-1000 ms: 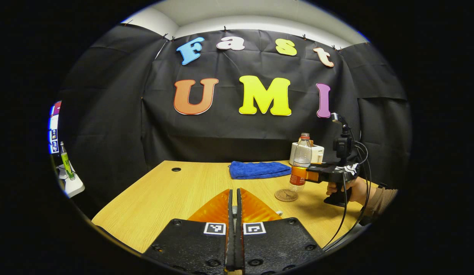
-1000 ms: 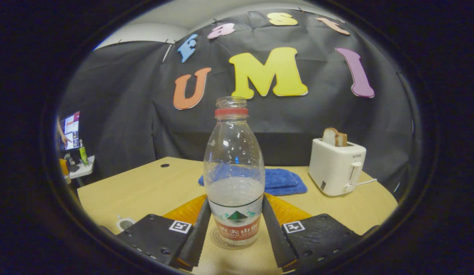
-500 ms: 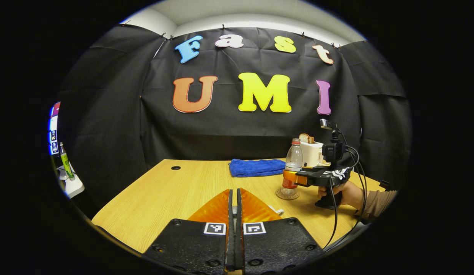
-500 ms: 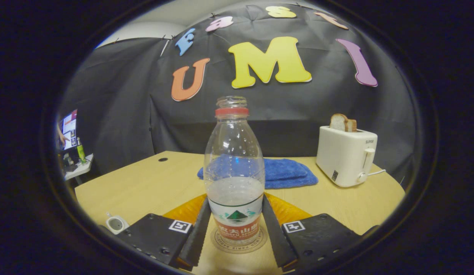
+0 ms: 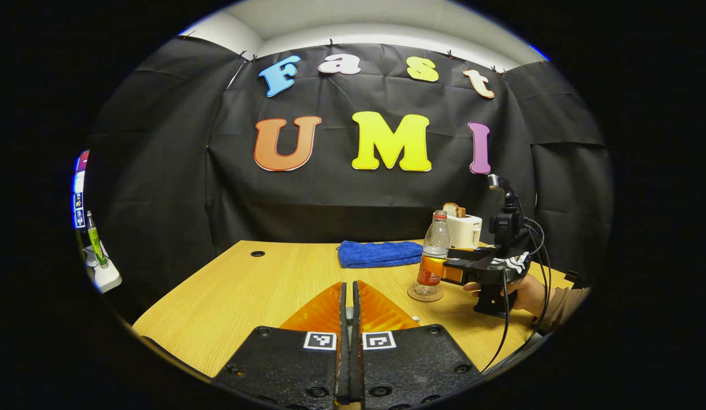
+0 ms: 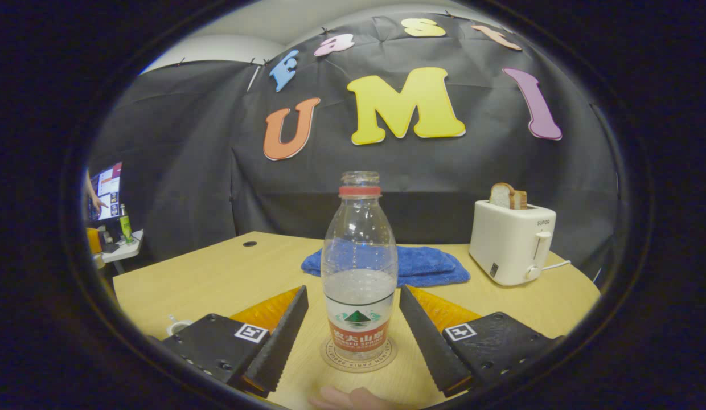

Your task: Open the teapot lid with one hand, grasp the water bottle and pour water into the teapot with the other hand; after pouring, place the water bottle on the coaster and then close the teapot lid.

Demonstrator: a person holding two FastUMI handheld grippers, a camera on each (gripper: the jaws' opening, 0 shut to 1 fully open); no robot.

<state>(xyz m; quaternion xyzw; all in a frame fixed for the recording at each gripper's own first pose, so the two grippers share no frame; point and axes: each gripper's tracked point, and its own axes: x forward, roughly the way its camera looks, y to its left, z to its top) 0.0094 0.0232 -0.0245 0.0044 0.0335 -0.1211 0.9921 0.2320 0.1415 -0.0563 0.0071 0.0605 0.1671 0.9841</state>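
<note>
A clear water bottle (image 6: 358,256) with a red neck ring, no cap and a little water stands upright on a round coaster (image 6: 358,356). My right gripper (image 6: 353,293) is open, its fingers apart from the bottle on either side. In the left gripper view, bottle (image 5: 435,245), coaster (image 5: 425,293) and right gripper (image 5: 435,270) sit at the right, held by a hand (image 5: 526,290). My left gripper (image 5: 348,310) is shut above the table, a small pale piece pinched at its tips. A white rim of the teapot (image 6: 179,326) peeks beside the right gripper's left finger.
A folded blue cloth (image 6: 421,265) lies behind the bottle. A white toaster (image 6: 512,247) with bread stands at the back right. The wooden table (image 5: 245,290) has a cable hole (image 5: 257,253) at its far left. A side table with a monitor (image 6: 105,196) stands off left.
The bottle came down onto the coaster. My right gripper then opened and drew back a little, leaving the bottle standing free. The left gripper has stayed shut in place.
</note>
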